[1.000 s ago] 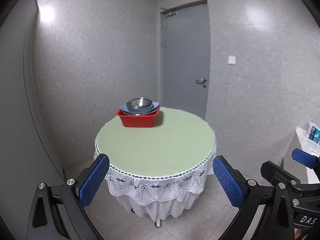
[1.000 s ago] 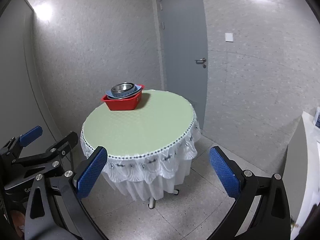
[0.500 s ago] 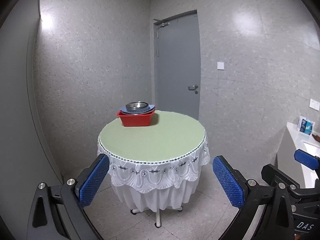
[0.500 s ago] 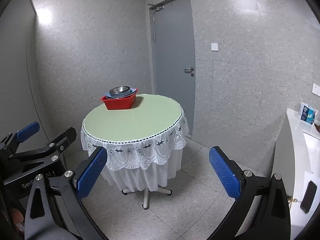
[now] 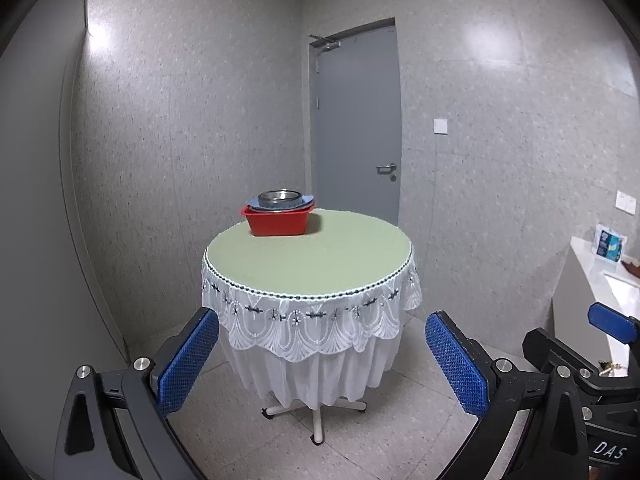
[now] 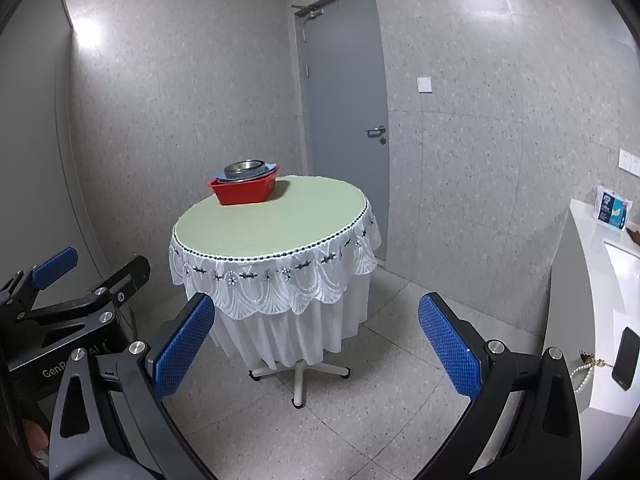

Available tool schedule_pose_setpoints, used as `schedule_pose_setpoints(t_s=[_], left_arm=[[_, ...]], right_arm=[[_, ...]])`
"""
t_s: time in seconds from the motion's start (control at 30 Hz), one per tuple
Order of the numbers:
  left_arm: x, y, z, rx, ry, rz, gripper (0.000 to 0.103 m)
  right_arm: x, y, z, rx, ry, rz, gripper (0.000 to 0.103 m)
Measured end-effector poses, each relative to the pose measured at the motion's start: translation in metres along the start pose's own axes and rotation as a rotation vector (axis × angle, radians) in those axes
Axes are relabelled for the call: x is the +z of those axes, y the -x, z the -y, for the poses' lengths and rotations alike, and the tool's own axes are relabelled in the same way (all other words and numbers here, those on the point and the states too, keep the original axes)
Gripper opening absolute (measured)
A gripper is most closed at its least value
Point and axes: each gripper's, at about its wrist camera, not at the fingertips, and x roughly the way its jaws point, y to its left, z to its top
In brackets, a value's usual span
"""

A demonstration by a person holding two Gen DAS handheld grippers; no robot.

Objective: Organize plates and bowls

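A red square bowl [image 5: 277,221] stands at the far edge of a round green-topped table [image 5: 320,256]. A blue plate [image 5: 306,201] and a metal bowl [image 5: 279,197] are stacked in it. The stack also shows in the right wrist view [image 6: 244,189]. My left gripper [image 5: 322,354] is open and empty, well back from the table, above the floor. My right gripper [image 6: 316,344] is open and empty too, equally far back. The left gripper [image 6: 56,292] shows at the left of the right wrist view.
A white lace cloth [image 5: 312,320] hangs round the table, which stands on a single pedestal [image 5: 318,416]. A grey door [image 5: 356,128] is behind it. A white counter [image 6: 600,288] at the right holds a tissue pack [image 6: 614,208], a phone [image 6: 626,358] and beads.
Both grippers have pulled back and away from the table; it looks smaller and its skirt and pedestal have come into view. The stack has not moved.
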Motion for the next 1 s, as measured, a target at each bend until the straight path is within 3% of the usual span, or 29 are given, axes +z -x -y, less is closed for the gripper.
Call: schedule_pose_setpoints(t_s=[1.0], left_arm=[[0.001,-0.012,0.005,-0.001,-0.003,0.012,0.102]], right_arm=[[0.002,0.004,0.009,-0.001,0.001,-0.007,0.103]])
